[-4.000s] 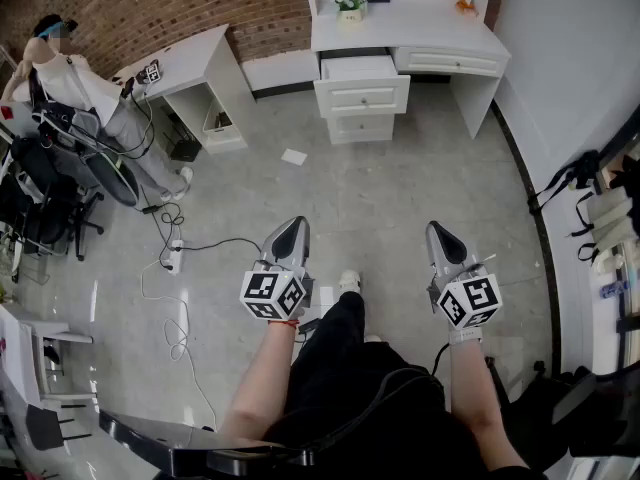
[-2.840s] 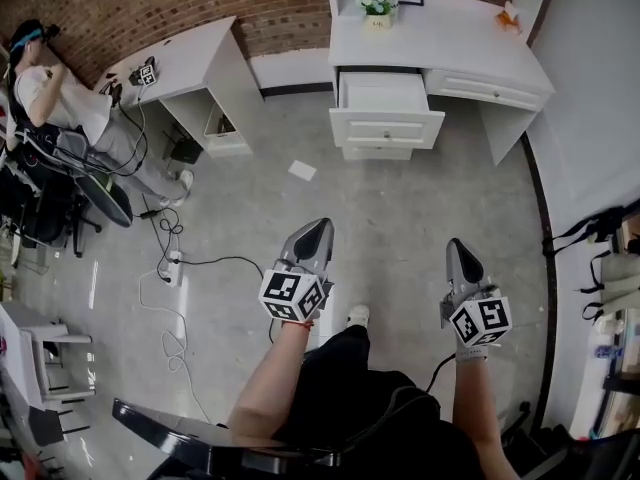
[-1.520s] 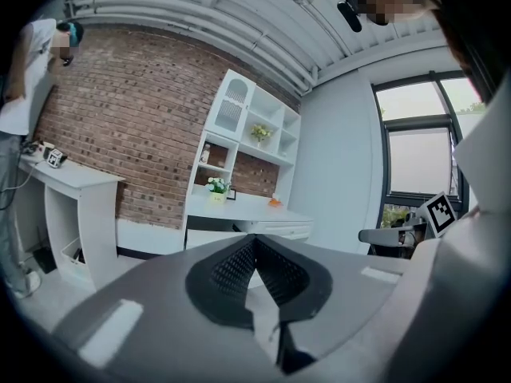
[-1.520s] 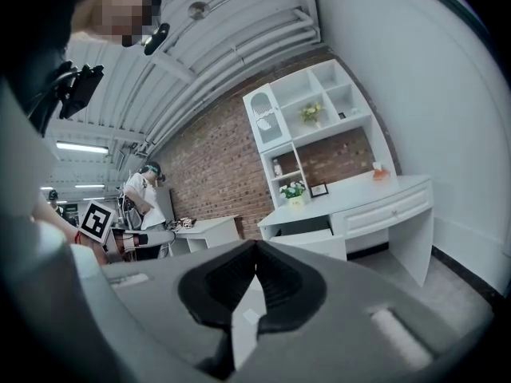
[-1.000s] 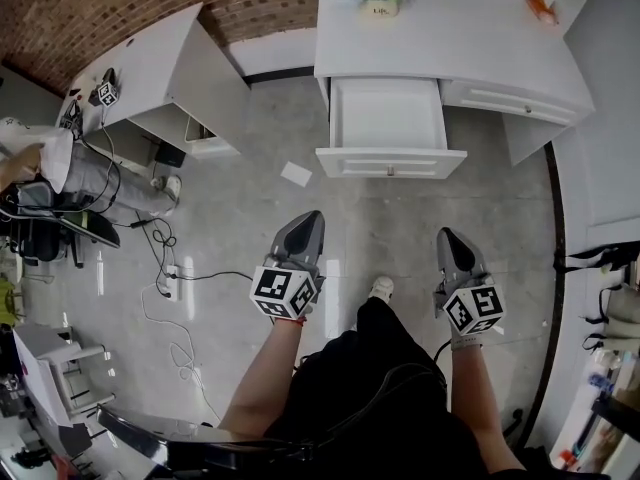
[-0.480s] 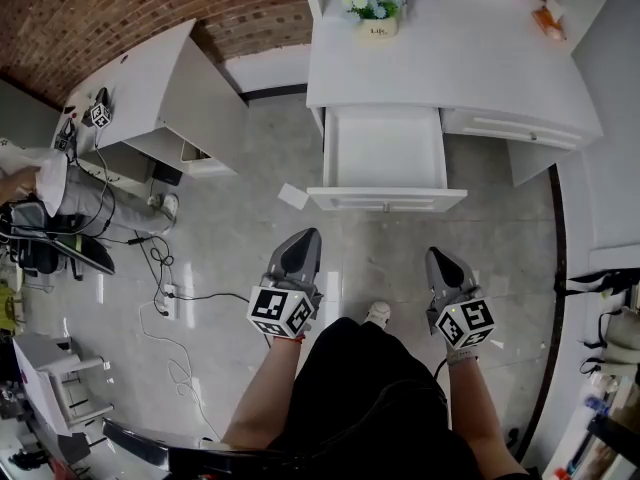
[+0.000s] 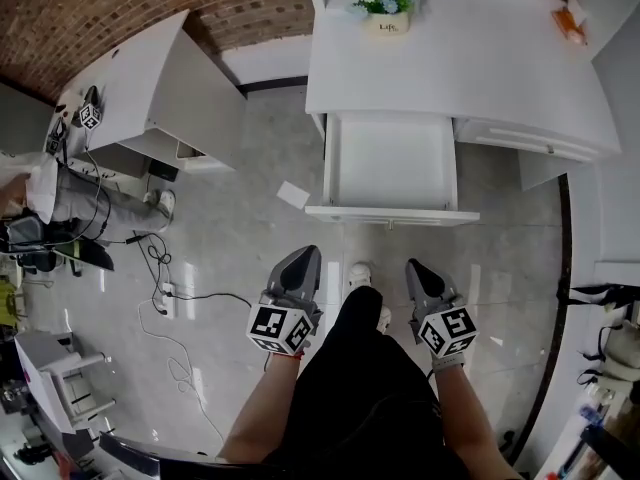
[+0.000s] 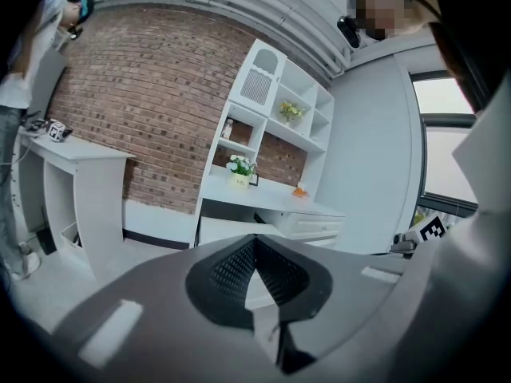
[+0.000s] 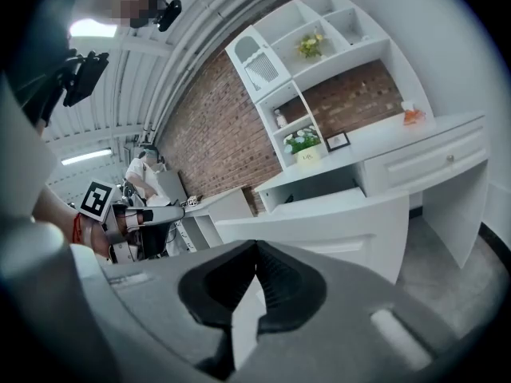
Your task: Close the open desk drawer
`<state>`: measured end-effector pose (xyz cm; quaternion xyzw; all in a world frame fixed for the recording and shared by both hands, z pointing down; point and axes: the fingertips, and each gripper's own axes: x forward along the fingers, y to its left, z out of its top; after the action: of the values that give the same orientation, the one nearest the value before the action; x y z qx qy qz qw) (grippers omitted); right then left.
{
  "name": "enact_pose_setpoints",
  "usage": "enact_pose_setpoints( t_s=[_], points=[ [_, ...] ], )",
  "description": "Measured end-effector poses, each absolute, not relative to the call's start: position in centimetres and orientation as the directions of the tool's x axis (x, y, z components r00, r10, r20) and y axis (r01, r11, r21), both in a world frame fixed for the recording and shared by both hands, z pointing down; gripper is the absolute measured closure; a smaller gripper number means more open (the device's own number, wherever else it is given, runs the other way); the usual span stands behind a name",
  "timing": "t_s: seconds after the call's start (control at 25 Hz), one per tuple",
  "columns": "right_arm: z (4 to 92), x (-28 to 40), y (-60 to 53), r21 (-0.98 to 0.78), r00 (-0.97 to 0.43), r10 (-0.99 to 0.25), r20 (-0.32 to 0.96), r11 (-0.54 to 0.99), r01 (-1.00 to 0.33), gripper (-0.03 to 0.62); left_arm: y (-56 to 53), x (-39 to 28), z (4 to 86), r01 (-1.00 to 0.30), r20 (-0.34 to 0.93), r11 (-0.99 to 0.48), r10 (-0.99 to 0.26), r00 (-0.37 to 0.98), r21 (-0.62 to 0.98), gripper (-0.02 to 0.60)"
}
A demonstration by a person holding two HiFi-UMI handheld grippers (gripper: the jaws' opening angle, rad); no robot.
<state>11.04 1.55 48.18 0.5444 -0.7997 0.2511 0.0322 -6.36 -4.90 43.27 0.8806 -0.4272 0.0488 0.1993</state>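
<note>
Note, nearest, the left claw (image 7: 303, 258) and the right claw (image 7: 414, 268) hanging either side of a shoe (image 7: 360, 272), each closed tip to tip with nothing between, pointed toward the drawer (image 7: 392, 214) and short of touching it. Judge the step as an approach, with no push begun. Leave both closed: blunt shut tips should serve well for pressing a flat panel. Raise them to the level of the white front, just beyond the shoe, and set one left and one right of its middle so as to drive evenly; expect a one-sided shove to skew the box on its runners and jam it. Press squarely along the runners, toward the brick wall (image 7: 120, 8), easing off near the end to avoid a slam shaking the flower pot (image 7: 386, 20) on the bench (image 7: 470, 68). Stop once flush with the closed drawer front (image 7: 540, 144) to the right. Mind the edges: the pulled-out front's two corners jutting into the walkway, and farther in the bench edge over the seemingly bare tray. Count on plenty of open floor (image 7: 250, 238) near and to the left; treat the paper scrap (image 7: 293, 195) just left of the front's corner as harmless, and disregard the cables (image 7: 185, 298) and the second bench (image 7: 150, 78) well off to the left.
</note>
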Motion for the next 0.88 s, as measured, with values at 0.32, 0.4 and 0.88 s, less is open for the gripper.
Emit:
enact_pose_setpoints(
  t_s=[0.32, 0.4, 0.88],
  points=[
    [52.0, 11.2, -2.7, -0.361, -0.395, -0.832, 0.39, 0.256, -0.897, 0.594, -7.9, -3.4, 47.3, -0.724, 0.29, -0.612, -0.664, 0.689, 0.319, 0.58],
    [53.2, 11.0, -3.4, -0.361, -0.39, -0.829, 0.401, 0.248, -0.899, 0.594, -7.8, -2.9, 48.8, -0.713, 0.303, -0.617, -0.646, 0.701, 0.334, 0.58],
    [57.2, 12.6, -7.1, -0.403, -0.323, -0.881, 0.347, 0.171, -0.899, 0.594, -9.1, 1.5, 54.3, -0.677, 0.273, -0.646, -0.62, 0.735, 0.353, 0.58]
  ],
)
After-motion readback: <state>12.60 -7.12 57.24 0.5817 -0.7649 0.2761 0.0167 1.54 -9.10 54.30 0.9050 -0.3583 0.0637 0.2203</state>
